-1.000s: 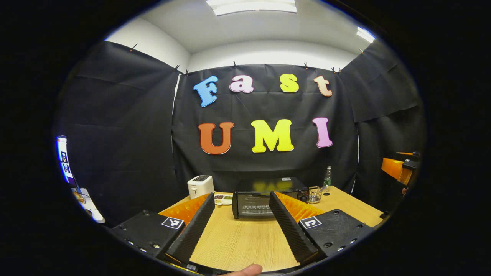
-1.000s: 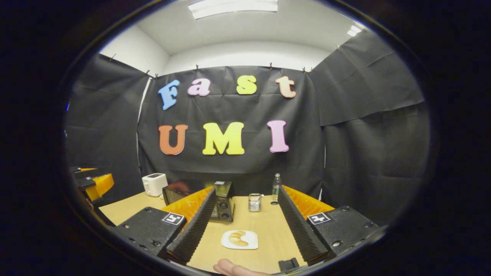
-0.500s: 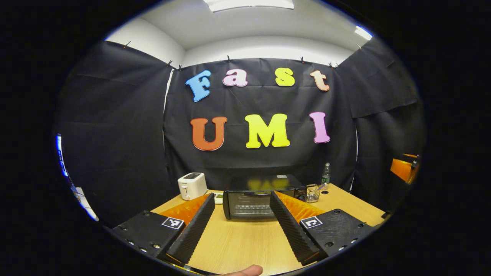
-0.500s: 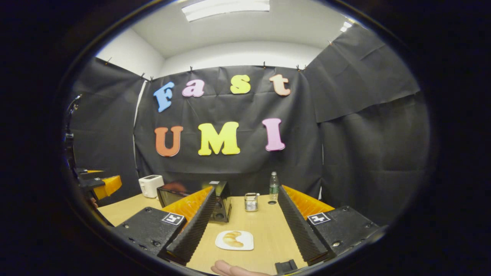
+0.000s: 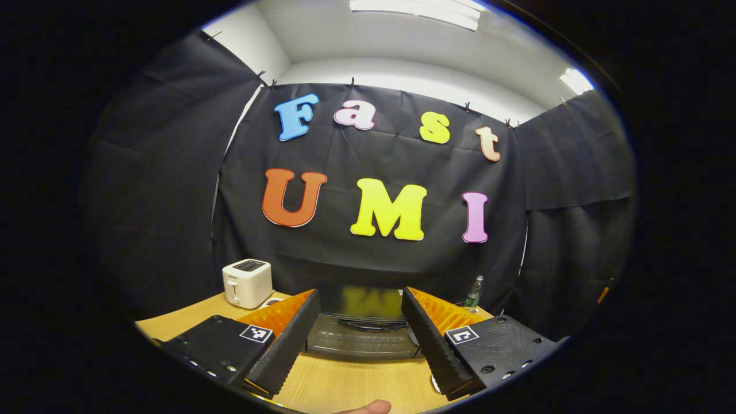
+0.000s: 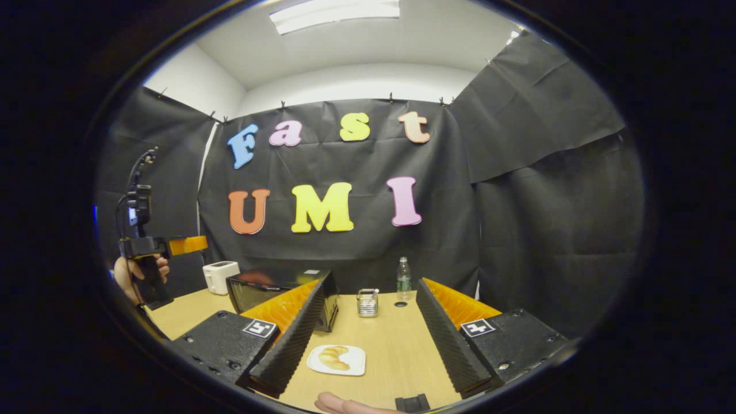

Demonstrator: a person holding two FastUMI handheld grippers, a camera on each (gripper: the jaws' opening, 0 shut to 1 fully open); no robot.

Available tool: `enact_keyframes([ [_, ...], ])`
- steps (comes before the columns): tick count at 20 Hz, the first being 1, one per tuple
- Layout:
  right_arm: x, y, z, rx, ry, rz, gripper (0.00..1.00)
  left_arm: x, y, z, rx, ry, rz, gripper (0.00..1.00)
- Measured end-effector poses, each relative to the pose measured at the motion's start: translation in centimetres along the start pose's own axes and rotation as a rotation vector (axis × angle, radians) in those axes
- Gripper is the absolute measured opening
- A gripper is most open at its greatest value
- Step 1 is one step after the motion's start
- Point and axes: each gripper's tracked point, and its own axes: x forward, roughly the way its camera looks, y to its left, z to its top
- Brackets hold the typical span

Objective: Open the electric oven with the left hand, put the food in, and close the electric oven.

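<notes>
Left gripper view: the open left hand-held gripper (image 5: 359,339) faces the closed oven (image 5: 359,333) on the desk (image 5: 345,385); approaching off its handle (image 5: 367,324) risks a slip, while the open right hand-held gripper (image 6: 368,339) frames the croissant (image 6: 332,357).

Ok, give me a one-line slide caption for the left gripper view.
Open left gripper lined up on the closed electric oven, white toaster at left.

Bright ceiling panels (image 5: 414,7) overhead — sharp centre, edges fisheye-warped.
</notes>
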Motion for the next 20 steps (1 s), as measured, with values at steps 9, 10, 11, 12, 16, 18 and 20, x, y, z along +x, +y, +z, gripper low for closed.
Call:
enact_keyframes([
  [9,1.3,-2.1,-1.9,-0.012,0.008,0.002,1.00,10.7,-2.3,-5.3,0.023,0.089,-0.057,0.94],
  [10,1.4,-2.3,-2.1,-0.011,0.011,0.002,1.00,11.7,-2.9,-6.3,0.014,0.111,-0.075,0.94],
  [11,1.4,-2.4,-2.2,-0.007,0.009,0.004,1.00,12.4,-3.1,-7.5,0.013,0.141,-0.071,0.94],
  [12,1.4,-2.7,-2.3,-0.004,0.008,0.003,1.00,13.2,-2.9,-8.6,0.026,0.168,-0.062,0.94],
  [16,1.6,-3.4,-2.8,0.003,0.008,0.002,1.00,15.4,-2.4,-12.0,0.120,0.231,-0.031,0.94],
  [18,1.5,-3.5,-2.7,0.000,0.000,0.006,1.00,16.0,-2.2,-13.7,0.131,0.270,-0.028,0.94],
  [20,1.2,-3.6,-2.5,-0.002,-0.015,0.008,1.00,16.3,-1.5,-15.2,0.134,0.317,-0.006,0.94],
])
